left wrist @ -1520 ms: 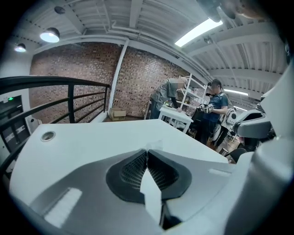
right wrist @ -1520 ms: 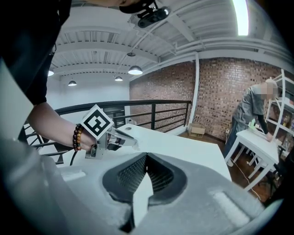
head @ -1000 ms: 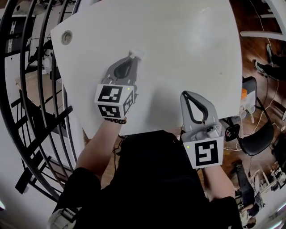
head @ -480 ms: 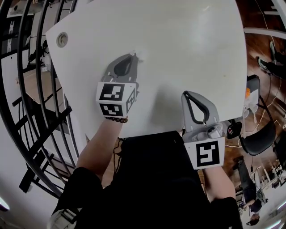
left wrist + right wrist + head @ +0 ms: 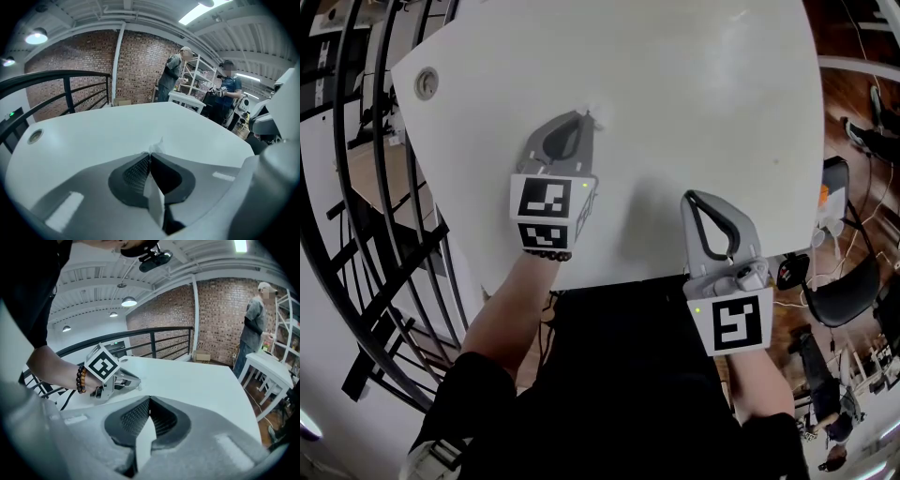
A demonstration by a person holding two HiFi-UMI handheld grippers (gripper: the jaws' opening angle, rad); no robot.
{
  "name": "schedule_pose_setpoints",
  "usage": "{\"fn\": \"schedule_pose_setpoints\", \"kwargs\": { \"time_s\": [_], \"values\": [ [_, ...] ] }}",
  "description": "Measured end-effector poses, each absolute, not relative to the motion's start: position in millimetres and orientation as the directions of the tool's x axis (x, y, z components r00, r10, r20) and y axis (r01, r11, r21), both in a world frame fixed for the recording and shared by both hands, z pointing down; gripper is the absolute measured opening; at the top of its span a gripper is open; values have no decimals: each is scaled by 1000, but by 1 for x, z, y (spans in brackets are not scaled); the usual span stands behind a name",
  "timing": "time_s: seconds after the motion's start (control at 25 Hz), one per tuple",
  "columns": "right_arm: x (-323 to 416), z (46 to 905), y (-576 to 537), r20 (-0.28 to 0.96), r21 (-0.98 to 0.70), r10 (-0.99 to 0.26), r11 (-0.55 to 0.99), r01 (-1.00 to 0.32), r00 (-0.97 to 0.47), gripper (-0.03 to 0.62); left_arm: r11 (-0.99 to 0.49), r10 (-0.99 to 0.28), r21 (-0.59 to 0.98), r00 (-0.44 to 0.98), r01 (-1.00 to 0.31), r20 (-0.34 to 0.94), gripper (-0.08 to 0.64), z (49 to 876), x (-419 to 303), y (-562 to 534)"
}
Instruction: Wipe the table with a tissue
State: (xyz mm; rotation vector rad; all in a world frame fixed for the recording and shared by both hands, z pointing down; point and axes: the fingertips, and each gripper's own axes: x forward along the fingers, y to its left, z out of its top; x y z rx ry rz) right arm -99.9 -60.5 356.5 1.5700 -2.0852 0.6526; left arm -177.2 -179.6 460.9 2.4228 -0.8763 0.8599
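Observation:
A small white tissue [image 5: 598, 112] sticks out at the tips of my left gripper [image 5: 586, 118], which is shut on it and rests low on the white table [image 5: 703, 84]. In the left gripper view the tissue [image 5: 157, 146] shows as a crumpled tuft just past the closed jaws of the left gripper [image 5: 150, 155]. My right gripper [image 5: 687, 198] lies near the table's front edge, shut with nothing in it. Looking along the right gripper [image 5: 149, 400], I see the left gripper [image 5: 133, 381] off to the left on the table.
A round cable grommet [image 5: 426, 83] sits near the table's far left corner. A black railing [image 5: 366, 187] runs along the left side. A black chair [image 5: 839, 295] and cables lie off the right edge. Two people [image 5: 174, 75] stand by shelves beyond the table.
The left gripper with the tissue has slid a little to the right across the table. The right gripper has stayed where it was.

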Motion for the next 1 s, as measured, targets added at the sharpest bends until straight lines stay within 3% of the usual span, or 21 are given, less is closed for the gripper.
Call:
{"fn": "schedule_pose_setpoints", "kwargs": {
  "time_s": [1.0],
  "values": [
    [-86,349,-49,567,-103,-761,314,-944,-315,-8,-729,-467,108,607,-676,643,23,440,-160,-162]
  ]
}}
